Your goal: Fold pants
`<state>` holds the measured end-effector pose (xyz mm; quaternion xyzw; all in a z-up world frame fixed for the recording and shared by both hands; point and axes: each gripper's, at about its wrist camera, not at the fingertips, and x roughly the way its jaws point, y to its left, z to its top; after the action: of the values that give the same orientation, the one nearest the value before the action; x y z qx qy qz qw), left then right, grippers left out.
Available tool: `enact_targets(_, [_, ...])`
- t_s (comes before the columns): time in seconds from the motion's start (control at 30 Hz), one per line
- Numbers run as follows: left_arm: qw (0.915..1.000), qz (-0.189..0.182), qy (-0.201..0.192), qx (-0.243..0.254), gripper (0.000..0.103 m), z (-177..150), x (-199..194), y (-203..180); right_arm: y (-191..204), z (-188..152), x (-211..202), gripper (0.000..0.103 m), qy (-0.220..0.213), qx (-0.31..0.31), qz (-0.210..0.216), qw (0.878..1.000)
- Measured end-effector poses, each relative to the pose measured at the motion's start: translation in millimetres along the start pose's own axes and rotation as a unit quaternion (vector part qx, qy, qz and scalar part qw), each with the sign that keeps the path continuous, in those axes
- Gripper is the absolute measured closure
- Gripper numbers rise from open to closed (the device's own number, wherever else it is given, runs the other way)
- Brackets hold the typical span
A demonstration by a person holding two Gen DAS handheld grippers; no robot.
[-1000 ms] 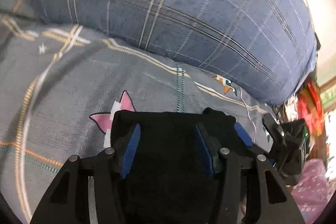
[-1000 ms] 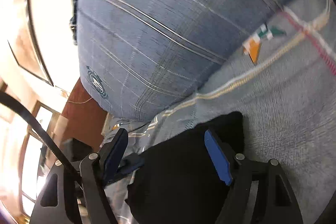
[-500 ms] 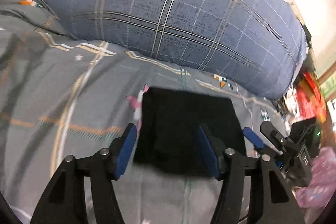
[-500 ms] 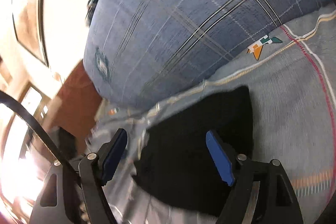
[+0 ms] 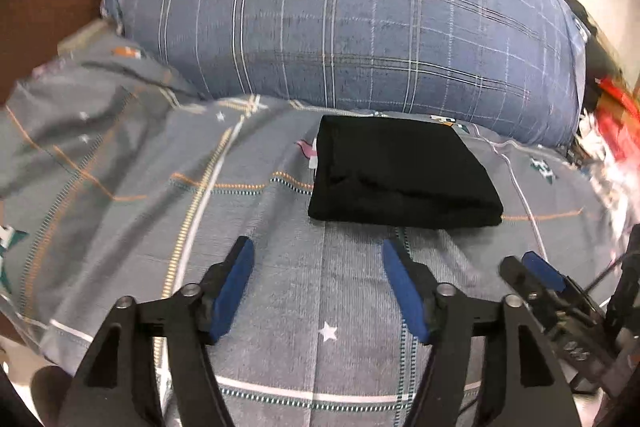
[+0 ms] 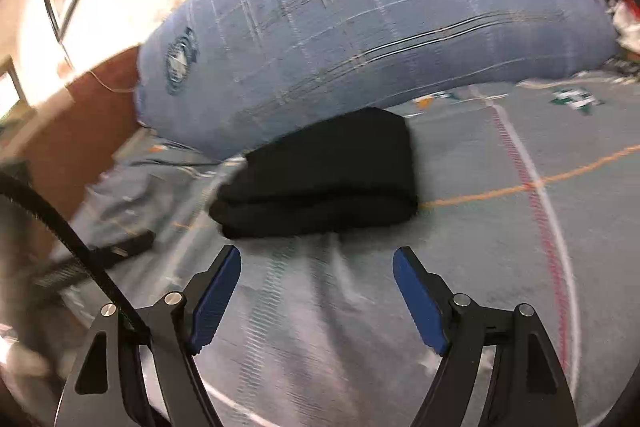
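Left gripper angled downward, blue-padded fingers spread wide with nothing between them, jaws just been opening. Right gripper likewise tilted down, fingers parted wide and empty, no contact on either pad. Seen from the left wrist view, right gripper close by at the right edge, roughly level with the left one. No hands or sleeves visible.

Home bedroom, patterned grey bedsheet, big blue plaid pillow, wooden headboard
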<state>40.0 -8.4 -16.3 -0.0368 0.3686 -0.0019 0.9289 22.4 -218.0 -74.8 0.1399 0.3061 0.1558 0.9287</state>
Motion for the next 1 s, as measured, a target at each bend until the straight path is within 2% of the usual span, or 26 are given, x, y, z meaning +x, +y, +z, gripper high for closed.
enact_targets(0.13, [0.9991, 0.027, -0.015, 0.029, 0.030, -5, -9, -12, 0, -7, 6, 0.020, 0.009, -0.017, -0.023, 1.000])
enact_targets(0.47, [0.9971, 0.059, 0.018, 0.046, 0.030, -15, 7, -24, -5, -10, 21, 0.020, 0.026, -0.025, -0.028, 0.999])
enact_targets(1.0, [0.9956, 0.062, 0.031, 0.064, 0.030, -24, 13, -33, 7, -14, 22, 0.019, 0.026, -0.049, -0.026, 0.998])
